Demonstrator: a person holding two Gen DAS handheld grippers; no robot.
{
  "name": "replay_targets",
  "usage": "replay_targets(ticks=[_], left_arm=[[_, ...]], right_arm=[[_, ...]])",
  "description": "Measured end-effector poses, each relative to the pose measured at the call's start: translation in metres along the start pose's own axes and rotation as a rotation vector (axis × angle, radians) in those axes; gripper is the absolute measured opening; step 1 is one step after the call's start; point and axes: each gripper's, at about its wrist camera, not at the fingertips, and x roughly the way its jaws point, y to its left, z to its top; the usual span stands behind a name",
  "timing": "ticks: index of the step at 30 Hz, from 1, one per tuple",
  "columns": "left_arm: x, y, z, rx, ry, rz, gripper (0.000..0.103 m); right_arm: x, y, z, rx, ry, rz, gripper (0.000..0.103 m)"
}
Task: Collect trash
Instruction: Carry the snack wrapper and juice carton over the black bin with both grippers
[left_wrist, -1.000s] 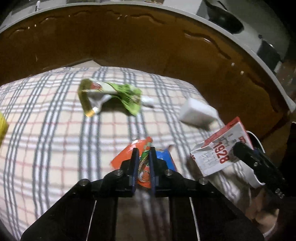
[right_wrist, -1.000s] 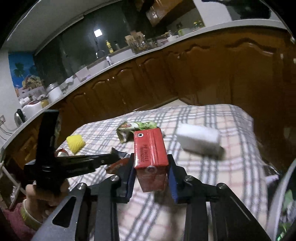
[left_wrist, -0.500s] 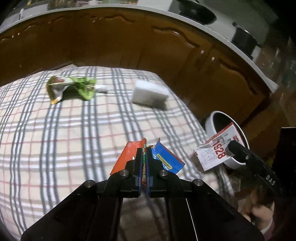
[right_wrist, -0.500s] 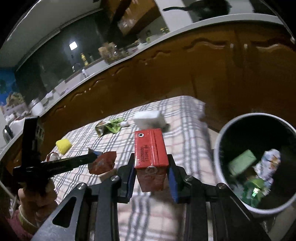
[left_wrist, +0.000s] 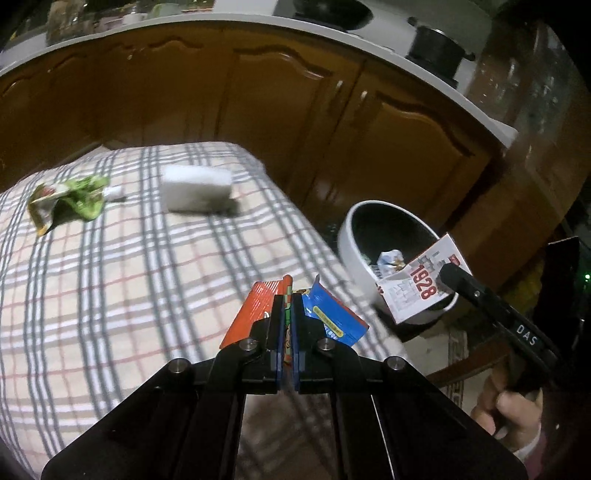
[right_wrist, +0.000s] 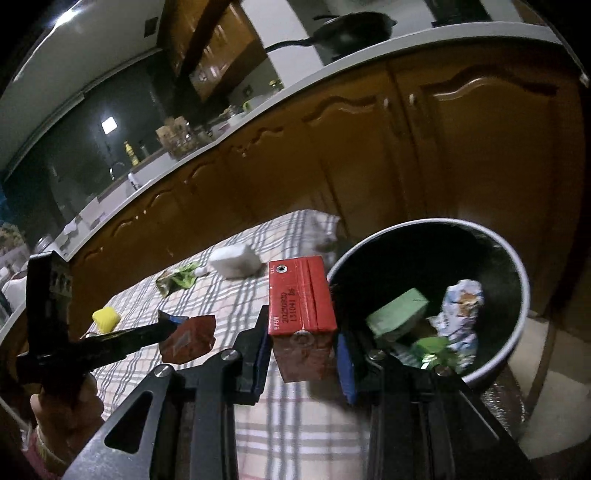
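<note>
Now both claws are nearing the bin (right_wrist: 517, 321) (newly in reach), right claw (right_wrist: 301, 363) gripping the carton (right_wrist: 301, 299), left claw (left_wrist: 287, 345) pinching a wrapper (left_wrist: 258, 310).

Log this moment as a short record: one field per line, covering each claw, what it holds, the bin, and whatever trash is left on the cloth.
left claw: shut on orange and blue wrapper
right claw: shut on red carton, at the bin's near rim
bin: white, dark inside, beside the table; holds a green box and crumpled wrappers
checked cloth: green wrapper, white block, yellow item
cartons dropped: not yet
</note>
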Motion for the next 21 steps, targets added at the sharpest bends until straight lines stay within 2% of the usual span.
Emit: replay_targets(ticks=[12,21], left_arm=[[0.018,-0.048,0.023,0.069,-0.007,-0.052,0.002],[0.044,-0.086,0.037,0.136,0.011,-0.089,0.002]], right_arm=[[-0.024,-0.035,0.015,0.038,-0.063,-0.066,0.031],[-0.024,-0.053,0.021,0.047,-0.062,-0.126,0.031]])
